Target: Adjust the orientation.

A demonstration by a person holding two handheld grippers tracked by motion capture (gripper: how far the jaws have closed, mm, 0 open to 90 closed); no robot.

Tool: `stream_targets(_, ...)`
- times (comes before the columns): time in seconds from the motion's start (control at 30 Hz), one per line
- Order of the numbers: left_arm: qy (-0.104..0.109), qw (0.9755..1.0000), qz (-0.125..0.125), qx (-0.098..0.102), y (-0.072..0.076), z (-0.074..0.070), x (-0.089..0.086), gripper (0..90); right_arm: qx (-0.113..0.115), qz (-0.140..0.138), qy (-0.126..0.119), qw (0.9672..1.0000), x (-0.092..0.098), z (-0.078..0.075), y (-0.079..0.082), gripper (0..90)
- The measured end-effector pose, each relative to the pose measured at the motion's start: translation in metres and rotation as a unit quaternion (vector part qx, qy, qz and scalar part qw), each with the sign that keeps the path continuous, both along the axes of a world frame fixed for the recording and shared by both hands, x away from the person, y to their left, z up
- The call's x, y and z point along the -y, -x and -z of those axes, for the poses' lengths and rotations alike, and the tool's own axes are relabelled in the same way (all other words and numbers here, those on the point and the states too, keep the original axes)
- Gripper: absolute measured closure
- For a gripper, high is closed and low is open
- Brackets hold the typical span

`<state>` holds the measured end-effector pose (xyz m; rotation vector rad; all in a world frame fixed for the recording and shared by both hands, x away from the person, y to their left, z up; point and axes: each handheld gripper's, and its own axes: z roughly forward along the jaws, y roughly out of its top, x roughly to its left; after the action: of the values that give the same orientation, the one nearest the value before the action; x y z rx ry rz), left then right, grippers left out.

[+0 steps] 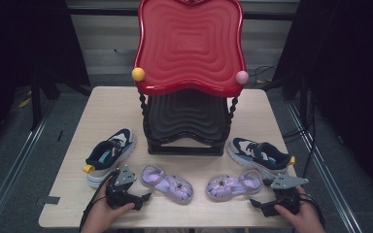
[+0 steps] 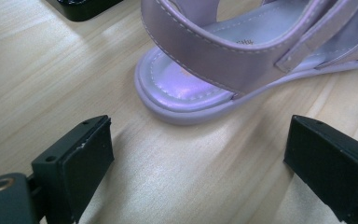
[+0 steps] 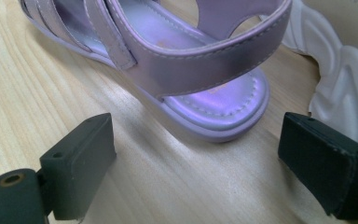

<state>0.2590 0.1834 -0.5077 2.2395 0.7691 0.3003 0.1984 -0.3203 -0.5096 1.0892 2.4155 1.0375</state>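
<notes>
facing each gripper, a lilac strappy plastic sandal lies heel-first on the pale wooden surface (image 1: 102, 104): left gripper (image 1: 143, 198) before left sandal (image 1: 167, 183), right gripper (image 1: 255, 204) before right sandal (image 1: 233, 185), both released, empty.

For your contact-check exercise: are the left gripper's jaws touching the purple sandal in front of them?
Apart. In the left gripper view, bare table separates the open left gripper from the heel of the purple sandal.

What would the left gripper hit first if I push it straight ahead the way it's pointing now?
Most likely the heel of the left purple sandal. The left gripper has its jaws open, with bare table between it and the heel, which sits just ahead and roughly centred.
</notes>
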Motion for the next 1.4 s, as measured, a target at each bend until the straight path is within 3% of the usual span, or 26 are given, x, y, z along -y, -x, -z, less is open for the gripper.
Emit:
stream_targets(0.53, 0.009, 0.9999, -0.004, 0.004, 0.006, -0.001, -0.008, 15.4, 0.0, -0.006, 0.002, 1.0, -0.001, 0.0, -0.004, 10.2)
stream_targets(0.67, 0.012, 0.9997, -0.007, -0.017, 0.007, -0.004, -0.012, 16.4, 0.0, -0.006, 0.002, 1.0, -0.001, 0.0, -0.004, 10.1)
stream_targets(0.8, 0.027, 0.9993, -0.007, -0.025, 0.007, -0.013, -0.015, 17.8, 0.0, -0.006, 0.002, 1.0, -0.001, 0.0, -0.004, 10.1)
stream_targets(1.07, 0.038, 0.9991, 0.015, -0.012, 0.003, -0.04, -0.01, 20.2, 0.001, -0.006, 0.002, 1.0, -0.001, 0.0, -0.004, 10.1)
stream_targets(1.17, 0.033, 0.9989, 0.032, -0.005, -0.004, -0.051, -0.003, 20.7, 0.0, -0.006, 0.002, 1.0, -0.001, 0.0, -0.004, 10.1)
stream_targets(1.4, 0.025, 0.9981, 0.056, -0.003, -0.018, -0.056, 0.009, 20.7, 0.0, -0.005, 0.001, 1.0, -0.001, 0.0, -0.004, 10.3)
